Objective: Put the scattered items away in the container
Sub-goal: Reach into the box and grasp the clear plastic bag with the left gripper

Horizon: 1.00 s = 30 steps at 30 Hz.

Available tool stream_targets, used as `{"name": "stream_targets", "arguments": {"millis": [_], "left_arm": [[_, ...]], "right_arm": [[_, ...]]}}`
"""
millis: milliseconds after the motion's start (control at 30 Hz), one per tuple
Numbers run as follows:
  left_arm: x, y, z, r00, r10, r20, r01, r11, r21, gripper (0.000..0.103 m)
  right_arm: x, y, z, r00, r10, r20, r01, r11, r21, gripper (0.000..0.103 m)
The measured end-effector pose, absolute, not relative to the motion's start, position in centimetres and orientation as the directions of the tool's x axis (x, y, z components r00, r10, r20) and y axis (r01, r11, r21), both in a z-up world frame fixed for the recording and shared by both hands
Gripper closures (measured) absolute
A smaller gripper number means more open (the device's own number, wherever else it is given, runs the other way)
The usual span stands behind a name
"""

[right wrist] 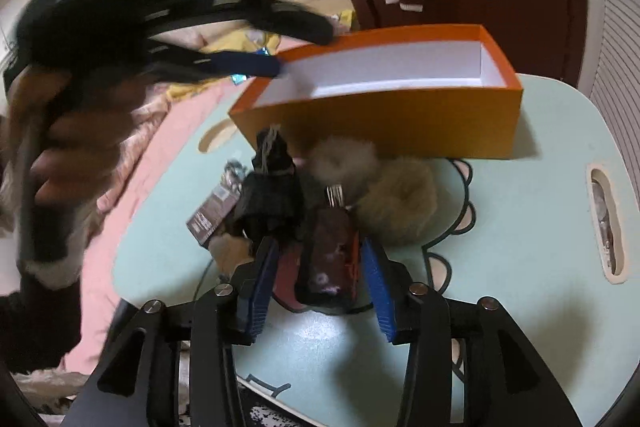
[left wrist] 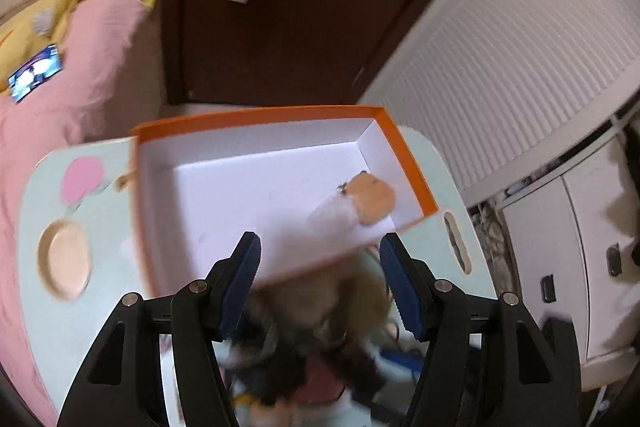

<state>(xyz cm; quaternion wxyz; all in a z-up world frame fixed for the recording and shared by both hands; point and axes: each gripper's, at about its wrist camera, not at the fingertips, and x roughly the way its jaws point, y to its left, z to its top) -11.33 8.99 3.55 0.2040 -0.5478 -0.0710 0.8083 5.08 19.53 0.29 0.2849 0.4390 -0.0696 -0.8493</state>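
The right gripper point(right wrist: 318, 291) is standing wide open at the near side of the pale green lap table point(right wrist: 540, 227), its jaws bracketing a dark patterned pouch point(right wrist: 332, 259) without gripping it. Beyond the pouch, a heap is waiting: two fluffy scrunchies point(right wrist: 396, 203), a black cloth piece point(right wrist: 272, 203) and a small dark card point(right wrist: 212, 215). The left gripper point(left wrist: 320, 283) is hanging open and empty above the near wall of the orange box point(left wrist: 408, 155), which is sitting at the table's far edge. Inside it, one tan plush item point(left wrist: 370, 197) is lying in the near right corner. Judging by this, tidying is barely begun; most of the pile is left.
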Motion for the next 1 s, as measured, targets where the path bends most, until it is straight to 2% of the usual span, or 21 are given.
{"name": "stream_targets", "arguments": {"millis": [200,367,433,467,533,600,833,1000], "left_arm": [[-16.1,12.8,-0.3,-0.151,0.369,-0.917,-0.265,-0.909,-0.322,0.040],[-17.2,14.0,-2.6,-0.099,0.321,-0.942,-0.273,-0.919,-0.284,0.040],[-17.5,14.0,-3.5,-0.073,0.354,-0.932,-0.263,-0.909,-0.325,0.041],[-17.5,14.1,-3.6,-0.080,0.357,-0.931,-0.267,-0.907,-0.325,0.042],[-17.1,14.3,-3.5,-0.116,0.311,-0.943,-0.287,-0.920,-0.268,0.062],[-16.7,14.3,-3.6,-0.147,0.297,-0.944,-0.304,-0.921,-0.243,0.068],[-16.2,12.2,-3.0,-0.205,0.339,-0.918,-0.306,-0.913,-0.269,0.070],[-14.2,9.0,1.5,-0.265,0.463,-0.846,-0.319,-0.870,-0.376,0.070]], "right_arm": [[4.9,20.6,0.1,-0.455,-0.552,-0.698,0.399,-0.828,0.394,0.060],[4.4,21.0,-0.5,-0.446,-0.555,-0.702,0.383,-0.828,0.410,0.060],[4.3,21.0,-0.8,-0.445,-0.555,-0.703,0.380,-0.828,0.413,0.060],[4.2,20.9,-0.9,-0.444,-0.553,-0.705,0.376,-0.829,0.413,0.060],[4.1,20.9,-1.0,-0.447,-0.551,-0.705,0.369,-0.831,0.416,0.060],[4.0,21.1,-1.0,-0.449,-0.553,-0.702,0.366,-0.831,0.420,0.060],[3.7,22.1,-0.3,-0.465,-0.543,-0.699,0.357,-0.838,0.413,0.060],[3.5,22.3,-0.4,-0.471,-0.535,-0.701,0.350,-0.843,0.409,0.060]]}}
